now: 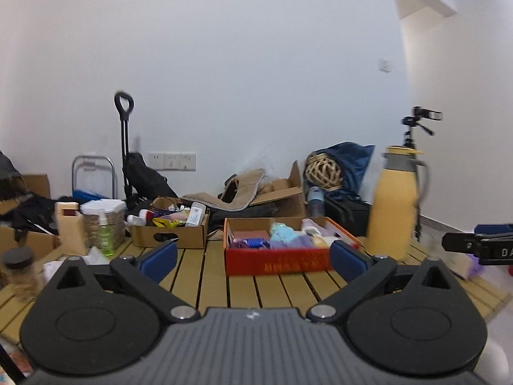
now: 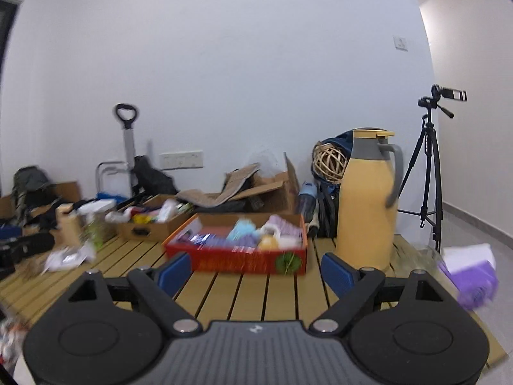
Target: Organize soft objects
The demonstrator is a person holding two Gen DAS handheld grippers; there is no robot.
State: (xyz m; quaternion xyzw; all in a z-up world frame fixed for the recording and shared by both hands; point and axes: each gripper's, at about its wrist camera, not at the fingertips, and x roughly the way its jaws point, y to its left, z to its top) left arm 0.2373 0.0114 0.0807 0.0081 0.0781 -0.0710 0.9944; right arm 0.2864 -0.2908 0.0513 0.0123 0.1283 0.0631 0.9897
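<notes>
Hovering wide open and empty, left gripper [image 1: 253, 256] and right gripper [image 2: 255, 271] face the red box [image 1: 279, 261] of soft items at twelve o'clock, yellow jug [image 2: 365, 205] at two o'clock.

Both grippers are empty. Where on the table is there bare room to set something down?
Bare slats lie between the red box and both open grippers. It is crowded left of there, around the cardboard box and bottles; the yellow jug blocks the right.

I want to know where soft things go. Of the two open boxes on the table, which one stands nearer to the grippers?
The red box, directly ahead of the left gripper. The plain brown box sits farther back and left, holding bottles and packets.
</notes>
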